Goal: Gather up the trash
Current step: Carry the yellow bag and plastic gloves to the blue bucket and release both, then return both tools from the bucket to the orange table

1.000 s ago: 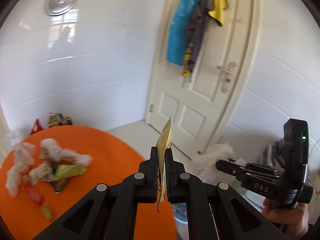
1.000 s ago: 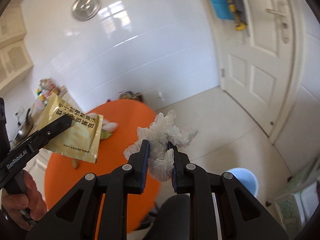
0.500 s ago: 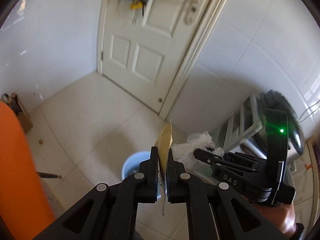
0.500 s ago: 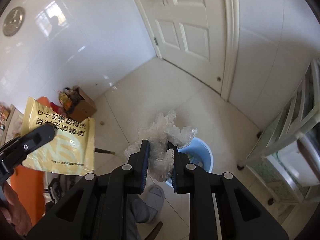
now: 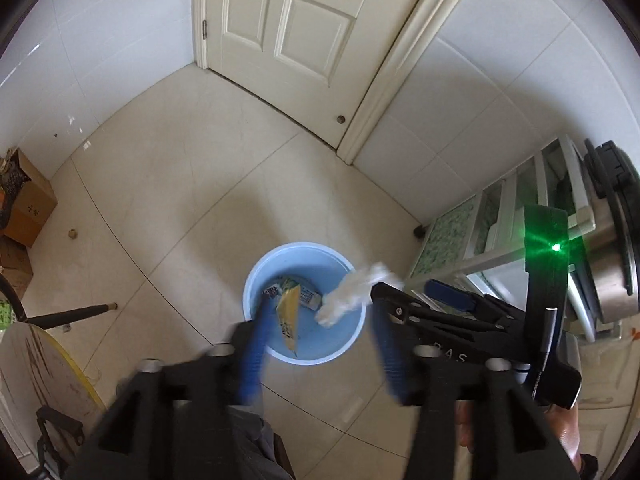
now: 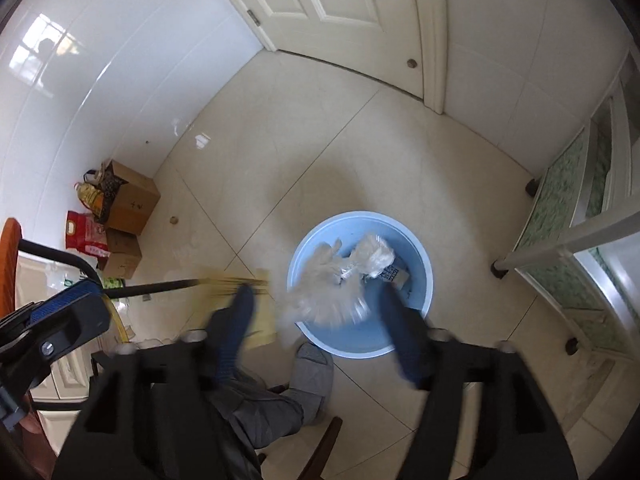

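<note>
Both grippers [image 5: 316, 336] [image 6: 320, 320] have just sprung open – light, floppy wrapper [image 5: 291, 318] and wispy plastic [image 6: 320, 300] released, dropping toward the bin [image 5: 256, 280] – pinch edges

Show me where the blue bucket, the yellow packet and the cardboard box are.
blue bucket [image 5: 256, 280]: left wrist view, on its left rim.
yellow packet [image 5: 291, 314]: left wrist view, middle of the packet's face.
cardboard box [image 6: 134, 202]: right wrist view, on its front side.
</note>
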{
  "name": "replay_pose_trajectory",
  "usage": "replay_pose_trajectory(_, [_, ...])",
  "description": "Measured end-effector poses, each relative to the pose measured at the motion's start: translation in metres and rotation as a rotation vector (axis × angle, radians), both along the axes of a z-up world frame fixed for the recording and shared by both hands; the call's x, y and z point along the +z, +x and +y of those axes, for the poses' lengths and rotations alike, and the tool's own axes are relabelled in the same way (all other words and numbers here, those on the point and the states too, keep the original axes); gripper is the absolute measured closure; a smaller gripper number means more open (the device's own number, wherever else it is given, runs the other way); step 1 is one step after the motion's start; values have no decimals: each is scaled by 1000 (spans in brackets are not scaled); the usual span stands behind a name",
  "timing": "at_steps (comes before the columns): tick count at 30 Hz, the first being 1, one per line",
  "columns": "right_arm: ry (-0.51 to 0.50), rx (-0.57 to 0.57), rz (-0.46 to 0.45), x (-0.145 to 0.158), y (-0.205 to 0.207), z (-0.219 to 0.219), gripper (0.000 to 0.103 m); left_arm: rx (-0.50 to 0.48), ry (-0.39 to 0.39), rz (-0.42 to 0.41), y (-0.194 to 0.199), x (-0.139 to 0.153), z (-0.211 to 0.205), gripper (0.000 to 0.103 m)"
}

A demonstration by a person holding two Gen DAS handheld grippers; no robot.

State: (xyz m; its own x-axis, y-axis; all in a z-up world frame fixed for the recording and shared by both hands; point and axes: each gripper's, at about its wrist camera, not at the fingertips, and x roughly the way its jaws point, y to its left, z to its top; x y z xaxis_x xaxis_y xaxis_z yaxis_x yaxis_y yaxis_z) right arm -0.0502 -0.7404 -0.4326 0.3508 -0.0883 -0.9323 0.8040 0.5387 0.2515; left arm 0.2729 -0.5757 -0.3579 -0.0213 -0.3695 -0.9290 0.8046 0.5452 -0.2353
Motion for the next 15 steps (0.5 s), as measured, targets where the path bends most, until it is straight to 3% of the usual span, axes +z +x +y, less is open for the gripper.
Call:
replay_pose_trajectory(1, [-2,-5,-1,0,-1,1,21,5,-7,-20,0,3,-1,37])
replay_pose_trajectory(3, [-13,-22,-1,4,-2,3,3,10,-1,-40,1,8,-5,35])
replay_pose_trajectory(4, [-21,-30,-4,6,-3,4,0,15,2,-46,-1,10,-1,34])
replay_pose_trajectory(10, [-67,-49,3,28,-2,21,0,49,-25,-163,-23,42,38,20])
replay_pose_trajectory(15, [-120,-37,-23,61,0,43,0,93,-65,-242,-44,77,79,18])
